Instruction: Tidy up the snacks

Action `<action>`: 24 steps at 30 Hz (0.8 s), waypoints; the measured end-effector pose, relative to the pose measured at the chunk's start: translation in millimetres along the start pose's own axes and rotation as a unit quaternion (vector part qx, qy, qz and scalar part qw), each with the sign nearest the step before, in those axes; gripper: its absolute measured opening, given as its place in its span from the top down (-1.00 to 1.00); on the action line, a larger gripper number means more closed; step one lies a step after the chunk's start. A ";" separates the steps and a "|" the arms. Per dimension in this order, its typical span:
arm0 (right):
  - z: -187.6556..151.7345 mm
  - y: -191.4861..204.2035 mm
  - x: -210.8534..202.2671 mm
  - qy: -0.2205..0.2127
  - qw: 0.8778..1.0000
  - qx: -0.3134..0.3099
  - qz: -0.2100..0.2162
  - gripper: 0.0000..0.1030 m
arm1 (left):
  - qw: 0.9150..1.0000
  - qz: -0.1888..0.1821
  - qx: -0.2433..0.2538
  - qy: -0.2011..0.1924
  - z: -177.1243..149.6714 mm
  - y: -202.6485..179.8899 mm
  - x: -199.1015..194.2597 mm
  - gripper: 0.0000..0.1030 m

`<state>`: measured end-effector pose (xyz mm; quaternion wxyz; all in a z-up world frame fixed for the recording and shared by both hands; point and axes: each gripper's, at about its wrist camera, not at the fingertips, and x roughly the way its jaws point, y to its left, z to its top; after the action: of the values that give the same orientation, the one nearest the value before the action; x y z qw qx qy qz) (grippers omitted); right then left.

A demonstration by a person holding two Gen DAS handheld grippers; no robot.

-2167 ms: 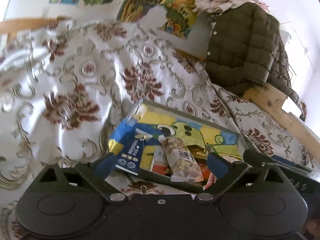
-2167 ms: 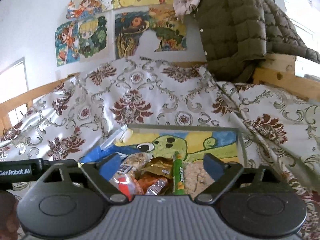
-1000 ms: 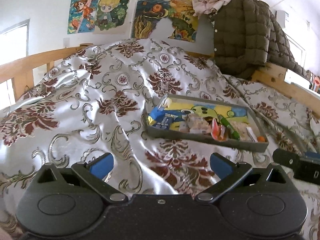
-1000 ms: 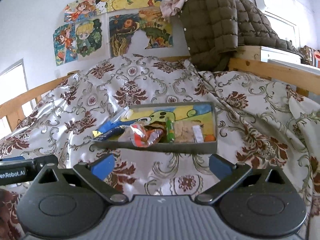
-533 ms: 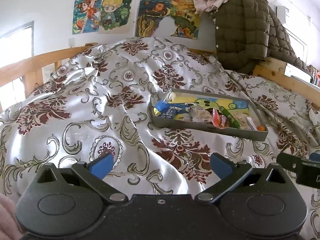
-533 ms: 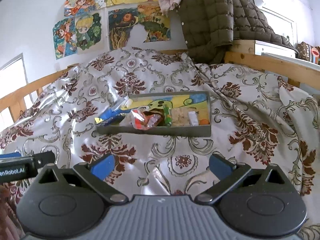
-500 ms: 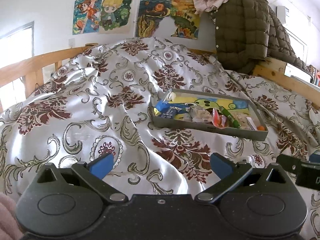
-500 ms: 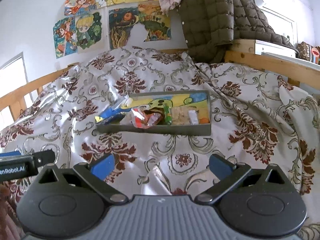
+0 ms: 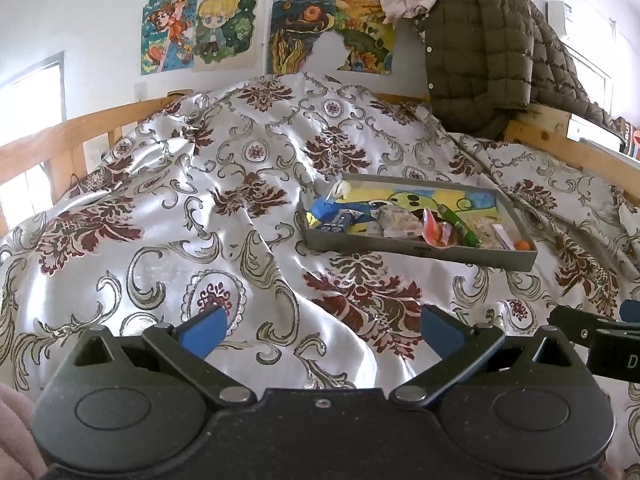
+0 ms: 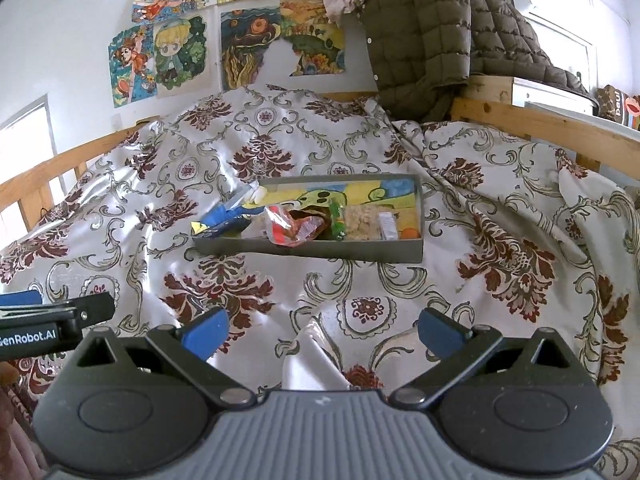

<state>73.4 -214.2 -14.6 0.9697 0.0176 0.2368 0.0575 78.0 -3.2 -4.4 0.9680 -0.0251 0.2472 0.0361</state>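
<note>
A shallow grey tray (image 10: 320,249) with crinkly snack packets (image 10: 294,226) heaped in it sits far out on the glossy, rumpled floral bedspread (image 9: 240,216). Both the left gripper (image 9: 320,330) and the right gripper (image 10: 322,330) gape wide with nothing between their blue pads, having pulled further back from the tray than a moment ago. A quilted olive jacket (image 10: 420,28) hangs over the wooden rail.

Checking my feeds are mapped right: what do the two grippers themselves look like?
Both are matte black with blue finger pads, angled linkage arms on silver pivot pins and two round discs on the body. The left gripper has a smooth, speckled black centre; the right gripper has a ribbed grey centre. White "GenRobot.AI" lettering shows on the left gripper's side. Pink sleeve fabric sits at the edge. No cables are visible.
</note>
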 end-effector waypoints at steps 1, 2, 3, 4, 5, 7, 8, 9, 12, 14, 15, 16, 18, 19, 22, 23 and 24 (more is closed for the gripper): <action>-0.1 0.2 0.3 0.000 1.000 0.000 0.000 -1.00 | 1.000 0.000 0.001 0.001 0.2 -0.1 0.4 -0.99; 0.0 0.1 0.1 0.000 1.000 0.000 0.000 -1.00 | 1.000 0.001 0.001 0.001 0.3 -0.8 0.8 -0.99; 0.0 0.1 0.3 0.001 1.000 0.000 0.000 -1.00 | 1.000 0.001 0.002 0.001 0.2 -1.0 0.8 -0.99; 0.0 0.2 0.4 0.001 1.000 0.000 0.000 -1.00 | 1.000 0.001 0.002 0.001 0.2 -1.1 0.9 -0.99; 0.0 0.2 0.1 0.001 1.000 0.000 0.000 -1.00 | 1.000 0.001 0.002 0.001 0.2 -1.1 0.7 -0.99; -0.2 0.3 0.2 0.000 1.000 -0.001 0.000 -1.00 | 1.000 0.002 0.002 0.002 -0.2 -1.1 1.0 -0.99; -0.3 0.3 0.2 0.000 1.000 -0.001 0.000 -1.00 | 1.000 0.002 0.002 0.002 -0.2 -0.8 1.2 -0.99; -0.3 0.4 0.3 0.001 1.000 -0.001 0.000 -1.00 | 1.000 0.002 0.001 0.001 -0.2 -0.9 1.1 -0.99; -0.4 0.4 1.2 0.002 1.000 -0.001 0.000 -1.00 | 1.000 0.001 0.001 0.001 -0.1 -0.8 1.1 -0.99; -0.4 0.4 1.2 0.002 1.000 -0.001 0.000 -1.00 | 1.000 0.001 0.002 0.002 -0.1 -0.9 1.2 -0.99; -0.4 0.4 1.2 0.002 1.000 -0.001 0.000 -1.00 | 1.000 0.002 0.002 0.002 -0.1 -0.9 1.2 -0.99; -0.5 0.4 1.2 0.002 1.000 -0.001 0.000 -1.00 | 1.000 0.002 0.002 0.002 -0.1 -0.8 1.4 -0.99; -0.5 0.5 1.2 0.002 1.000 -0.001 0.000 -1.00 | 1.000 0.001 0.002 0.002 -0.1 -0.8 1.2 -0.98; -0.5 0.5 1.2 0.002 1.000 -0.001 0.000 -1.00 | 1.000 0.002 0.002 0.002 0.0 -0.9 1.3 -0.99; -0.4 0.7 1.2 0.002 1.000 -0.002 0.000 -1.00 | 1.000 0.001 0.002 0.002 0.3 -1.3 1.1 -0.99; -0.4 0.7 1.2 0.002 1.000 -0.002 0.000 -1.00 | 1.000 0.001 0.002 0.002 0.4 -1.4 1.2 -0.99; -0.4 0.8 1.1 0.002 1.000 -0.002 0.000 -1.00 | 1.000 0.001 0.002 0.003 0.4 -1.5 1.2 -0.99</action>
<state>74.1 -213.3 -15.4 0.9692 0.0159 0.2389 0.0578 79.3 -4.6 -4.5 0.9673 -0.0231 0.2499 0.0369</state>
